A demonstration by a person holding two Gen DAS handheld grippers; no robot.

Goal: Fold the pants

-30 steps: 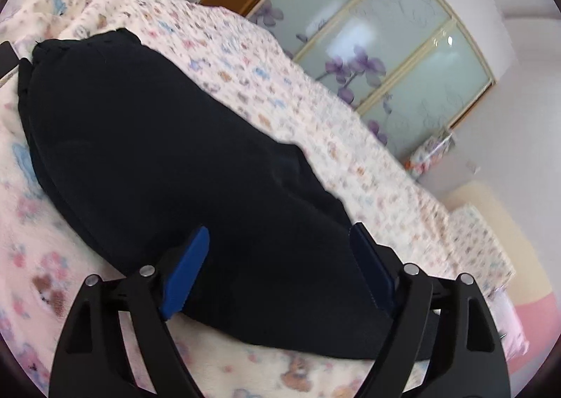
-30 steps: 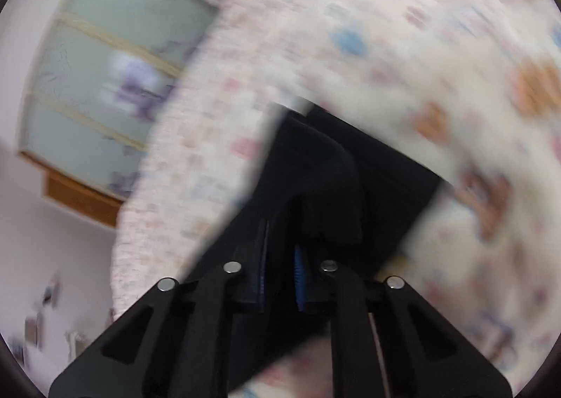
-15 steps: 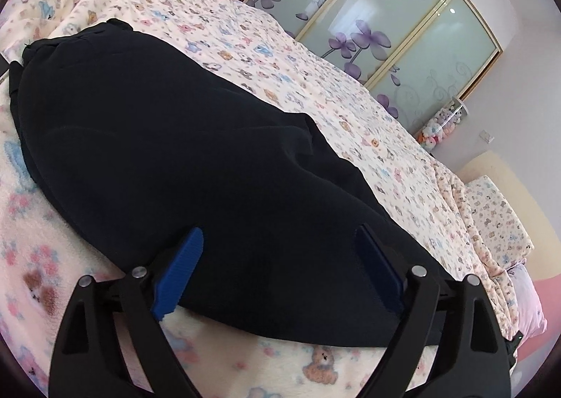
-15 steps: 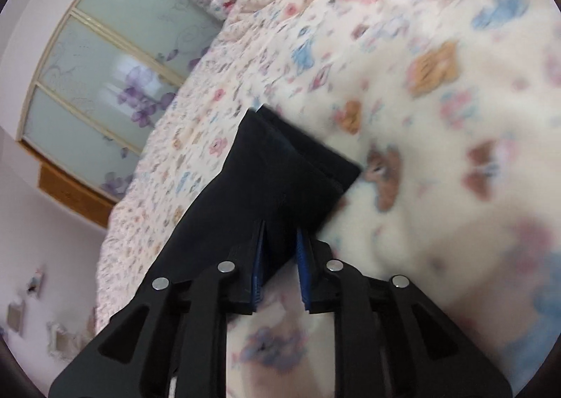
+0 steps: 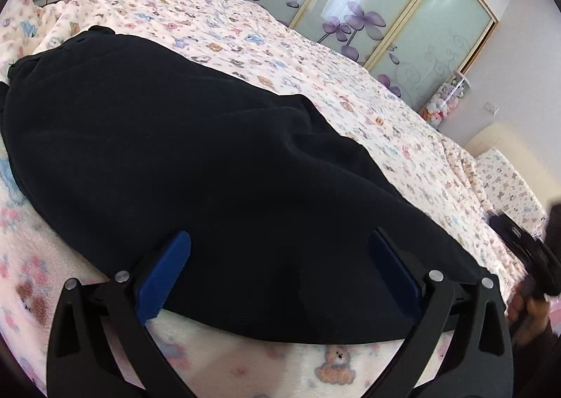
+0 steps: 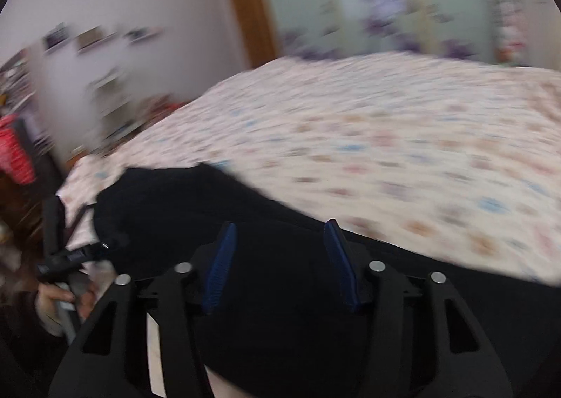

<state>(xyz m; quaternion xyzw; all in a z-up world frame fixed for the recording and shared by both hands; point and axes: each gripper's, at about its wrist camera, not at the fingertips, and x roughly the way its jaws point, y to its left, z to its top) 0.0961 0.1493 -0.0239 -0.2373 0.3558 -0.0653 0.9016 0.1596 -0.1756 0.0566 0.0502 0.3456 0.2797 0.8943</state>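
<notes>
The black pants (image 5: 196, 166) lie spread along the near side of the bed, from far left to near right. My left gripper (image 5: 280, 268) is open and empty, its blue pads hovering over the pants' near edge. In the blurred right wrist view the pants (image 6: 298, 292) fill the lower frame. My right gripper (image 6: 280, 257) is open and empty just above them. The right gripper also shows at the right edge of the left wrist view (image 5: 526, 250), and the left gripper shows at the left of the right wrist view (image 6: 70, 254).
The bed is covered by a cream blanket with a bear print (image 5: 350, 96). Frosted sliding wardrobe doors with purple flowers (image 5: 368, 12) stand behind it. A pillow (image 5: 508, 184) lies at the far right. A wooden door (image 6: 252, 15) and cluttered shelves (image 6: 21, 138) are at left.
My right gripper has let go of the pants' hem and opened, and it has swung round toward the left. My left gripper stays open over the pants, hardly moved.
</notes>
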